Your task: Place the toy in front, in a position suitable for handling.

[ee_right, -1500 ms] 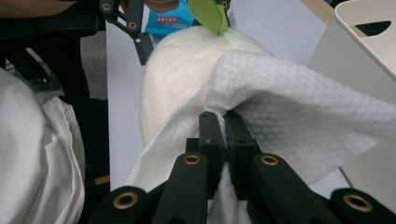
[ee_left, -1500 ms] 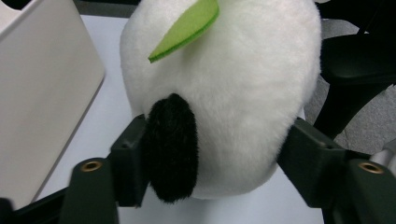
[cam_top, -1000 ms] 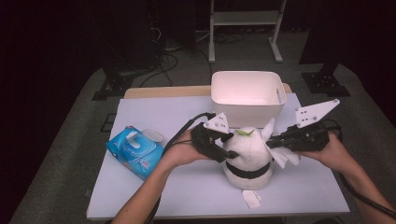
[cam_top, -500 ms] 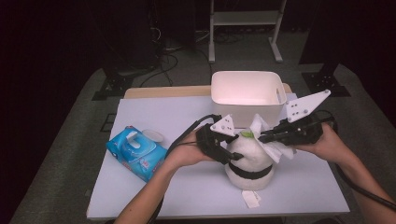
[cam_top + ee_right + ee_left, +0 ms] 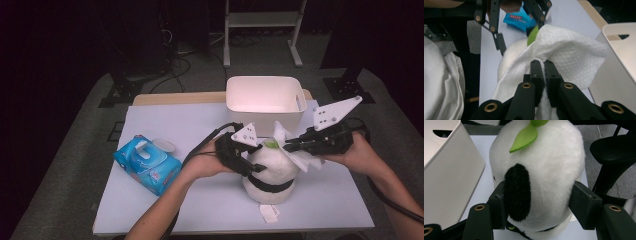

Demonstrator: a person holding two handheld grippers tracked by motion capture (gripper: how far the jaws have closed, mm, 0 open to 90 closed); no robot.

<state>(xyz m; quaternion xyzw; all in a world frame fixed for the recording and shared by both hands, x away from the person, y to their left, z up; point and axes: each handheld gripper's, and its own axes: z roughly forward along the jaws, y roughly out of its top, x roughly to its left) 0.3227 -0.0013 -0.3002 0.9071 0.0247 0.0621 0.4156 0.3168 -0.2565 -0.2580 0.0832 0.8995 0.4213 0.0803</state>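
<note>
High view: I am steadying a white plush toy [image 5: 270, 172] at the middle of the counter [image 5: 200, 205], just in front of the white bin [image 5: 262, 97].
Left gripper: my left gripper [image 5: 250, 167] is clamping the plush toy [image 5: 541, 170] from both sides, one pad on its black ear patch [image 5: 517, 191], the other pressing into the white fur.
Right gripper: my right gripper [image 5: 543, 72] is pinching a white wipe [image 5: 564, 52] between jaws pressed together, the wipe draping over the top of the plush toy beside its green leaf [image 5: 533, 35].
Right gripper, from above: the right gripper [image 5: 289, 146] is reaching in over the toy's head.
Off to the side: a blue wipes pack [image 5: 147, 162] is lying at the counter's left, well apart from the toy, with a loose white tag [image 5: 270, 213] near the front edge.
Step in hand: I am judging this as wiping the toy's head while holding it still.
Risk, slipping: the fur is giving under the pads, so a hard stroke could be twisting the toy out of my hold.
Risk, snagging: the wipe is bunching near the leaf and could be catching there and tearing.
Risk, collision: the two grippers are working close together; a wide stroke could be knocking one into the other or into the bin.
</note>
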